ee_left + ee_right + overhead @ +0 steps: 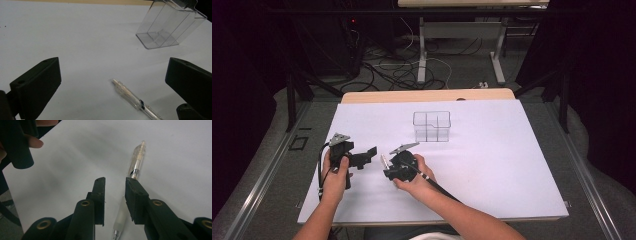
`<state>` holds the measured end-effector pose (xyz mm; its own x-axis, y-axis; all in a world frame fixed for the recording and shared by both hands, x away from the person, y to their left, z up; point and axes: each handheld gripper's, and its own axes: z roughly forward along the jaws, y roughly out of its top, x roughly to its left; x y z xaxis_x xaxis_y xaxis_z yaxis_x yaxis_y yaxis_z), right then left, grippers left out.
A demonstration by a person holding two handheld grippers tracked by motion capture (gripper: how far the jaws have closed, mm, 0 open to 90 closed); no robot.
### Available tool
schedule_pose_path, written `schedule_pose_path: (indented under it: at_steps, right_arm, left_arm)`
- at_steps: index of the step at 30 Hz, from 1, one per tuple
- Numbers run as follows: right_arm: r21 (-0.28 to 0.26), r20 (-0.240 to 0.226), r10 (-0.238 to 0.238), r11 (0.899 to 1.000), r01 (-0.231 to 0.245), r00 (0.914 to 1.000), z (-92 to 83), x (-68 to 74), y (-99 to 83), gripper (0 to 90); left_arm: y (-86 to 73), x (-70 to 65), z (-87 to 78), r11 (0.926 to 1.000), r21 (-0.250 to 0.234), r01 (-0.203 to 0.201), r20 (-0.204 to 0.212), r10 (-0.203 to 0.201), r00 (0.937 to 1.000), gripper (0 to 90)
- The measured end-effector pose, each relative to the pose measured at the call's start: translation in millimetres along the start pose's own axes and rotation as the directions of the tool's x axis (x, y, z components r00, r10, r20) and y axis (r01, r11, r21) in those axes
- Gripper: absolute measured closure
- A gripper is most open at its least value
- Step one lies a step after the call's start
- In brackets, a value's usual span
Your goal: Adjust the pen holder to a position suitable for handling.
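High view: the table carries a white sheet over nearly its whole top, with a strip of bare wood along the far edge. A clear plastic organizer with divided compartments stands upright on the sheet toward the far side, well apart from both hands.

The left gripper is held near the front left of the sheet, jaws spread wide and holding nothing; in the left gripper view they stand far apart on either side of the frame, with the pen lying on the sheet between and ahead of them and the organizer farther off.

The right gripper sits just beside the left one, pointing toward it. Its jaws are narrowed but still parted. In the right gripper view the pen, clear-barrelled with a frosted grip, runs between the jaws, close against the right-hand one; whether the pads press on it cannot be told.
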<state>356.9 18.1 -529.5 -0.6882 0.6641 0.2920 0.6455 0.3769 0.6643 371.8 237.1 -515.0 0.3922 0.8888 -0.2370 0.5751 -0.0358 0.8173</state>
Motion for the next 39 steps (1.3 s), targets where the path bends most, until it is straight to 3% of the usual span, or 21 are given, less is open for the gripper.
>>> schedule_pose_path:
  at_steps: [4, 6, 7, 8, 9, 10, 12, 17, 18, 19, 21, 22, 23, 24, 25, 26, 35, 36, 37, 38, 39]
  right_arm:
    - [0.060, 0.010, 0.008, 0.998, -0.008, 0.9999, 2.5, -0.4, 8.3, 72.9]
    - [0.097, 0.035, 0.037, 0.994, -0.040, 0.9987, 3.4, 0.6, 12.0, 73.3]
    - [0.075, 0.036, 0.054, 0.996, -0.057, 0.9979, 6.4, 0.4, 12.7, 73.9]
    - [0.123, 0.033, 0.053, 0.991, -0.057, 0.9981, 5.1, -1.4, 16.0, 73.9]
    - [0.132, 0.029, 0.080, 0.988, -0.083, 0.9964, 5.2, -1.4, 17.4, 73.9]
    - [0.091, 0.018, 0.066, 0.994, -0.067, 0.9977, 8.0, -3.2, 17.5, 73.0]
    - [0.116, 0.055, 0.063, 0.991, -0.070, 0.9965, 8.4, -3.9, 19.9, 73.9]
    - [0.176, 0.050, 0.101, 0.978, -0.108, 0.9936, 12.8, -7.8, 24.1, 73.6]
    - [0.202, 0.058, 0.132, 0.969, -0.141, 0.9896, 12.4, -5.7, 25.2, 73.6]
    - [0.210, 0.065, 0.134, 0.967, -0.145, 0.9889, 13.0, -5.5, 25.5, 74.0]
    - [0.177, 0.060, 0.129, 0.974, -0.138, 0.9898, 17.0, -7.0, 23.6, 74.0]
    - [0.220, 0.073, 0.132, 0.965, -0.145, 0.9886, 15.3, -7.2, 24.9, 74.0]
    - [0.223, 0.071, 0.149, 0.961, -0.161, 0.9863, 16.0, -7.0, 24.7, 74.0]
    - [0.195, 0.063, 0.155, 0.967, -0.165, 0.9858, 18.2, -7.5, 23.1, 73.9]
    - [0.231, 0.076, 0.147, 0.959, -0.161, 0.9861, 16.5, -7.5, 24.4, 73.9]
    - [0.233, 0.077, 0.152, 0.958, -0.166, 0.9855, 16.9, -7.3, 24.4, 73.9]
    - [0.248, 0.074, 0.160, 0.953, -0.174, 0.9842, 19.3, -9.3, 23.7, 73.9]
    - [0.217, 0.068, 0.173, 0.959, -0.183, 0.9826, 22.3, -9.2, 22.2, 73.8]
    - [0.254, 0.070, 0.165, 0.951, -0.178, 0.9838, 21.3, -9.8, 23.2, 73.5]
    - [0.253, 0.075, 0.167, 0.950, -0.181, 0.9830, 22.7, -9.6, 22.7, 73.4]
    - [0.231, 0.069, 0.168, 0.956, -0.179, 0.9834, 25.4, -10.0, 21.1, 73.2]
  left_arm:
    - [0.2, 0.3, -0.1, 0.9999, 0.004, -0.012, -0.002, 0.012, 0.9999, 0.4]
    - [0.2, 0.4, -0.1, 0.9999, 0.003, -0.011, -0.002, 0.011, 0.9999, 0.3]
    - [0.2, 0.5, 0.0, 0.9999, 0.003, -0.010, -0.002, 0.010, 0.9999, 0.4]
    - [0.3, 0.7, -0.2, 0.9999, 0.007, -0.008, -0.002, 0.008, 1.0000, 0.3]
    - [0.3, 0.9, -0.3, 0.9999, 0.009, -0.008, -0.003, 0.008, 1.0000, 0.4]
    - [0.3, 0.9, -0.3, 0.9999, 0.009, -0.007, -0.003, 0.007, 1.0000, 0.4]
    - [0.4, 1.0, -0.3, 0.9999, 0.009, -0.008, -0.003, 0.008, 1.0000, 0.3]
    - [0.4, 0.9, -0.1, 0.9999, 0.011, -0.011, -0.002, 0.011, 0.9999, 0.4]
    - [0.4, 0.9, -0.1, 0.9999, 0.012, -0.011, -0.002, 0.012, 0.9999, 0.3]
    - [0.3, 0.9, 0.0, 0.9999, 0.011, -0.010, -0.002, 0.010, 0.9999, 0.4]
    - [0.3, 1.0, 0.0, 0.9999, 0.011, -0.009, -0.002, 0.009, 1.0000, 0.4]
    - [0.3, 1.0, 0.0, 0.9999, 0.011, -0.009, -0.001, 0.009, 1.0000, 0.4]
    - [0.3, 1.0, 0.0, 0.9999, 0.012, -0.009, -0.002, 0.009, 1.0000, 0.4]
    - [0.2, 0.9, 0.1, 0.9999, 0.012, -0.009, -0.002, 0.009, 1.0000, 0.4]
    - [0.2, 0.8, 0.2, 0.9999, 0.012, -0.010, -0.001, 0.010, 1.0000, 0.4]
    - [0.0, 0.6, 0.6, 0.9999, 0.006, -0.010, -0.002, 0.010, 1.0000, 0.4]
    - [0.0, 0.4, 0.8, 0.9999, 0.005, -0.009, 0.000, 0.009, 1.0000, 0.4]
    - [0.0, 0.2, 0.9, 1.0000, 0.005, -0.009, 0.000, 0.009, 1.0000, 0.4]
    - [0.0, 0.2, 0.9, 0.9999, 0.005, -0.010, 0.000, 0.010, 1.0000, 0.4]
    - [-0.1, 0.2, 1.0, 0.9999, 0.005, -0.009, 0.001, 0.009, 1.0000, 0.4]
    - [-0.1, 0.2, 1.0, 0.9999, 0.006, -0.008, -0.001, 0.008, 1.0000, 0.3]
